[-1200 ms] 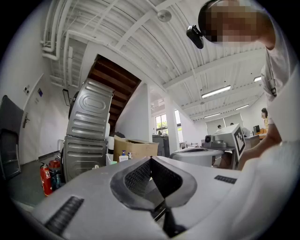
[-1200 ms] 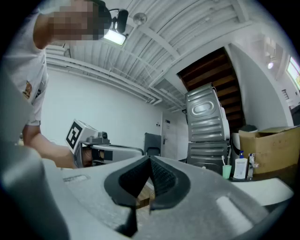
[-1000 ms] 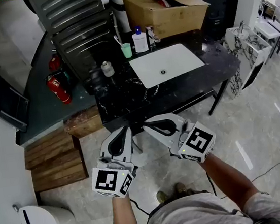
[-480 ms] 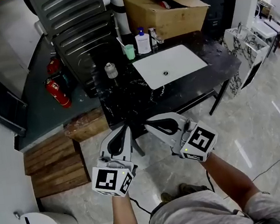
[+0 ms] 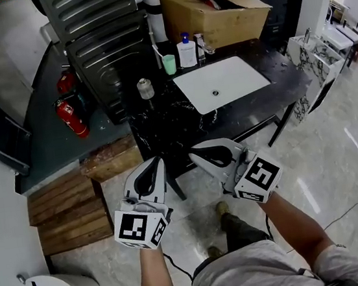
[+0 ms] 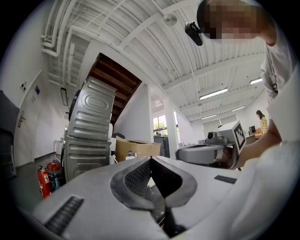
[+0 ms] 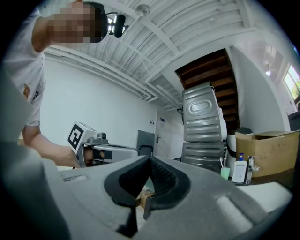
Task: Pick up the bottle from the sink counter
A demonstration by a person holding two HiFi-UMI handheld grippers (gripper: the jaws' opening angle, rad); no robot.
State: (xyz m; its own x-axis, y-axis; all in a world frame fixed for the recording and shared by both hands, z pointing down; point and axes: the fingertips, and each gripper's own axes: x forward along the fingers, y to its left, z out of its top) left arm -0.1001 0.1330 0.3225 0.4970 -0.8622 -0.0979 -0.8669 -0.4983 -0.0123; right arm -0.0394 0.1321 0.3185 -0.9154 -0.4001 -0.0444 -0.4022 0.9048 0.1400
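Two grippers, both mine and both clenched on nothing: the left gripper [image 5: 158, 161] and the right gripper [image 5: 194, 149] have their jaws pressed tip to tip, side by side at the near edge of the dark counter [image 5: 164, 128]. One bottle [image 5: 187, 52], white with a blue pump, stands well ahead of both jaws at the counter's far side, just past the far left corner of the one white sink [image 5: 221, 83]; its label is too small to read. One green cup [image 5: 169, 64] stands just left of it and one faucet [image 5: 200, 45] just right, too small to make out well. One small grey container [image 5: 146, 88] stands ahead of my left jaws; what it is I cannot tell. Two red fire extinguishers [image 5: 72, 118] stand on the floor off to the left, the farther one hard to make out. Since a second ago the counter has drawn nearer my jaws, whose tips now overlap its front edge in the head view, and a foot [image 5: 221, 208] has stepped forward below them.
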